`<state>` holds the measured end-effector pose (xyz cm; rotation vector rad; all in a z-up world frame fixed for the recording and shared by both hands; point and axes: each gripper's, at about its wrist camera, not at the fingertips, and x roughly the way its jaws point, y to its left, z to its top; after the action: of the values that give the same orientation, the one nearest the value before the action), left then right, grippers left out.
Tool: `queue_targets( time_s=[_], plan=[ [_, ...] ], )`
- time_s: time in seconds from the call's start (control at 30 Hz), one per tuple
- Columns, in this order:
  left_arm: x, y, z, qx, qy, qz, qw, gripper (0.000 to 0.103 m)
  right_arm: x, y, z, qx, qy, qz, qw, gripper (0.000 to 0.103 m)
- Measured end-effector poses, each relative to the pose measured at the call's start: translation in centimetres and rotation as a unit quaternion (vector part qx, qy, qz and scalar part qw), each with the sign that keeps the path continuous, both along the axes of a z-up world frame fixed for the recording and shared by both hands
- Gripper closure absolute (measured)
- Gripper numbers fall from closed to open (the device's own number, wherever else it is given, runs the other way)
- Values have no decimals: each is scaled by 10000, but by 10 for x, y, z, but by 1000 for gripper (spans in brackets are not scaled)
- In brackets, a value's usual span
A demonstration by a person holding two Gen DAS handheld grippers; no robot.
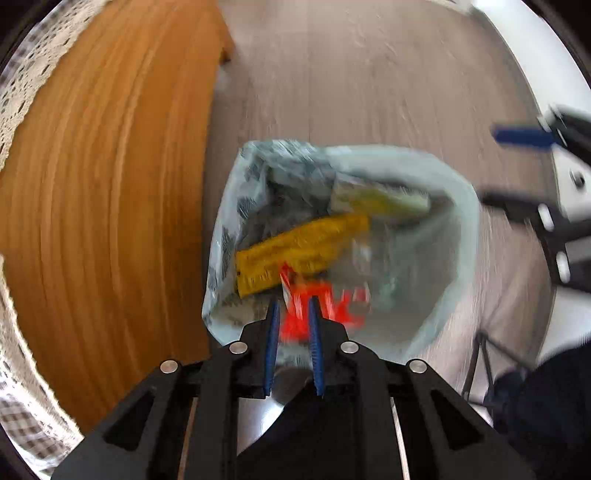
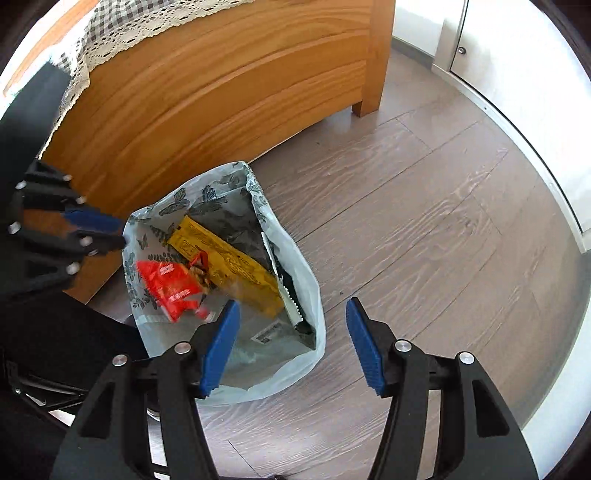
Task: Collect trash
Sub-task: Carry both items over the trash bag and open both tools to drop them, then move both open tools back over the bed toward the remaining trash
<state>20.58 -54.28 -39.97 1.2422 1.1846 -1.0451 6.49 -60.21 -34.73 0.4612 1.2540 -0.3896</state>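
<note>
A pale, butterfly-printed plastic bag [image 2: 314,295] [image 1: 461,206] lies open on the floor beside a wooden bed frame. Inside it are a yellow wrapper [image 2: 229,266] [image 1: 295,251], a grey mailer [image 2: 258,332] and a white-edged packet [image 2: 291,302]. My left gripper [image 1: 293,314] [image 2: 118,234] points down over the bag's mouth. Its pads are nearly together on a red wrapper [image 1: 332,310] [image 2: 166,284], which hangs blurred into the bag. My right gripper [image 2: 291,321] [image 1: 509,170] stands open above the bag's near rim, with nothing between its pads.
The wooden bed frame [image 2: 221,92] [image 1: 103,184] rises right behind the bag, with a lace-edged checked cloth [image 2: 122,33] over its top. A white cabinet [image 2: 517,74] lines the far right. Grey plank floor [image 2: 424,221] stretches to the right of the bag. Dark clothing [image 1: 535,387] is close by.
</note>
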Motion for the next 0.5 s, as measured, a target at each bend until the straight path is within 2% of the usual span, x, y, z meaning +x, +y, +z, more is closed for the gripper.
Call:
queue_targets(
  time_s=[0.03, 0.13, 0.17, 0.2, 0.33, 0.4, 0.5],
  plan=[
    [3, 1, -3, -60, -173, 223, 9996, 89, -1, 2, 0, -16, 31, 26, 10000, 45],
    [15, 8, 1, -107, 81, 570, 9983, 82, -2, 5, -3, 23, 78, 91, 9999, 45],
    [17, 10, 2, -117, 84, 600, 9981, 73, -3, 6, -4, 71, 102, 91, 9999, 45],
    [17, 13, 4, -110, 65, 607, 9981, 70, -3, 7, -6, 112, 120, 90, 9998, 45],
    [11, 17, 8, 27, -4, 482, 9988, 67, 1, 15, -9, 192, 202, 190, 9994, 45],
    [10, 17, 9, 87, -64, 446, 9989, 56, 3, 21, -7, 159, 220, 312, 9991, 45],
    [13, 21, 17, -53, -52, 525, 9986, 56, 7, 26, -4, 69, 276, 420, 9987, 45]
  ],
)
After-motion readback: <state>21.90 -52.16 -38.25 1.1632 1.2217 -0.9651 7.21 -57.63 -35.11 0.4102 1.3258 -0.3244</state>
